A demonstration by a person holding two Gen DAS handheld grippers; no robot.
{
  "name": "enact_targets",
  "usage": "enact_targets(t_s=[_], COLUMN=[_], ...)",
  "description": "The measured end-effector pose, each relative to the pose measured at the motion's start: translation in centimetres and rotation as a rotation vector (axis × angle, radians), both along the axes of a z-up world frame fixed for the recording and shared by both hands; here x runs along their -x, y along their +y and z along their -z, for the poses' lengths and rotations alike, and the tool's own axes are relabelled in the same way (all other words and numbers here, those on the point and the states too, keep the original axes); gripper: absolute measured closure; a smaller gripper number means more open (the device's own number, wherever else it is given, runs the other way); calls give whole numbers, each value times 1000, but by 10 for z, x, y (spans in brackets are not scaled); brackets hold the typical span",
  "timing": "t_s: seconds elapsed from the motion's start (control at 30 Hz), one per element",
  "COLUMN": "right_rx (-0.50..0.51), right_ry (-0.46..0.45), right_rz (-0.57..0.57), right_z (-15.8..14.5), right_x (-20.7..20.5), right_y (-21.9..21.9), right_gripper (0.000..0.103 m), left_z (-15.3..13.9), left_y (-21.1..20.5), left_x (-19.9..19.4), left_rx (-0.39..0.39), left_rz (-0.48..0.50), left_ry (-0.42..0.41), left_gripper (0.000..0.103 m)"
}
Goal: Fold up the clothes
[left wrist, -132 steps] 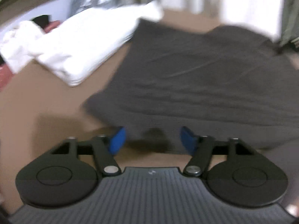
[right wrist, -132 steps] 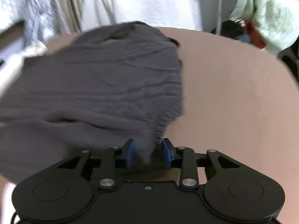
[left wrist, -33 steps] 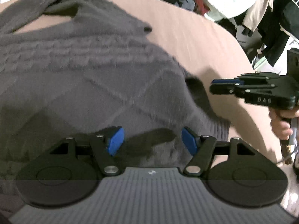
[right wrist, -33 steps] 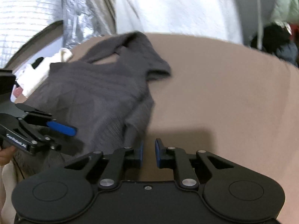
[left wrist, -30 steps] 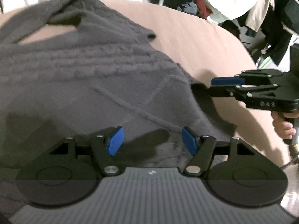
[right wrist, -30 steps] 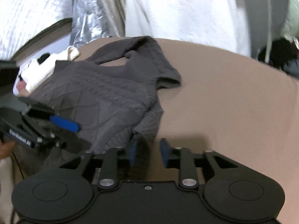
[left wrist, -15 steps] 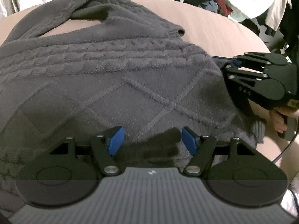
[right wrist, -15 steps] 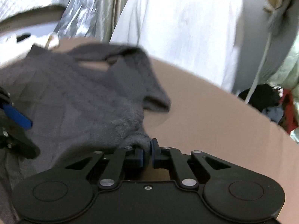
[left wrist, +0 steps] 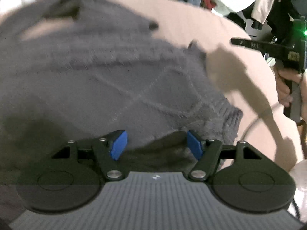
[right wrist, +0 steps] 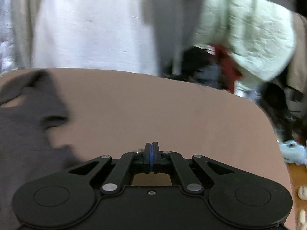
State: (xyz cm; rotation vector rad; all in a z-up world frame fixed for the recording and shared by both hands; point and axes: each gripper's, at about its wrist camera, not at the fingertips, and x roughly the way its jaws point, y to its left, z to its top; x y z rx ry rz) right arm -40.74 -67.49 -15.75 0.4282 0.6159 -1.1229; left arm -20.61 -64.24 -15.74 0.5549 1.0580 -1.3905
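Observation:
A dark grey cable-knit sweater (left wrist: 107, 72) lies spread on the tan table (left wrist: 191, 15). My left gripper (left wrist: 156, 145) is open, its blue pads over the sweater's lower hem, with nothing between them. My right gripper (right wrist: 151, 157) is shut and empty, over bare table to the right of the sweater (right wrist: 25, 126). In the left wrist view the right gripper (left wrist: 238, 42) is held in a hand at the far right, apart from the sweater's right edge. The view is motion-blurred.
A pile of clothes, pale green (right wrist: 249, 32), red and dark, lies beyond the table's far right edge. White fabric (right wrist: 90, 26) hangs behind the table. A wooden chair part (right wrist: 299, 187) shows at the right edge.
My right gripper let go of the sweater's right edge, closed empty and swung right, away from the sweater. My left gripper stayed open over the hem.

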Motion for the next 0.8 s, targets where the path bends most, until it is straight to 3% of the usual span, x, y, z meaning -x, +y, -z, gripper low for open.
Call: enact_targets(t_s=[0.07, 0.13, 0.2, 0.3, 0.4, 0.47, 0.57, 0.67, 0.73, 0.8], right_rx=[-144, -242, -245, -213, -230, -243, -274, -306, -312, -281], right_ry=[-200, -332, -300, -272, -323, -349, -370, -441, -415, -367], right_rz=[28, 11, -58, -158, -209, -224, -217, -216, -263, -275], right_z=[7, 14, 14, 10, 7, 8, 6, -7, -17, -21], right_x=[27, 36, 19, -7, -21, -27, -39, -54, -75, -94], right_y=[-20, -26, -21, -10, -4, 1, 1, -12, -24, -32], right_gripper=[103, 102, 94, 91, 75, 73, 73, 69, 55, 52], left_z=[4, 2, -4, -23, -42, -50, -54, -57, -53, -49], left_y=[-3, -7, -9, -5, 5, 4, -11, -36, -54, -71], left_x=[5, 9, 7, -10, -40, -64, -108, -155, -169, -181], left_rx=[4, 2, 10, 70, 135, 149, 124, 94, 67, 38], left_rz=[10, 40, 54, 20, -29, -55, -103, -180, -175, -161], left_ry=[-11, -38, -41, -77, -192, -333, -490, -546, -570, -592], left_gripper=[31, 30, 30, 30, 30, 29, 29, 30, 30, 30])
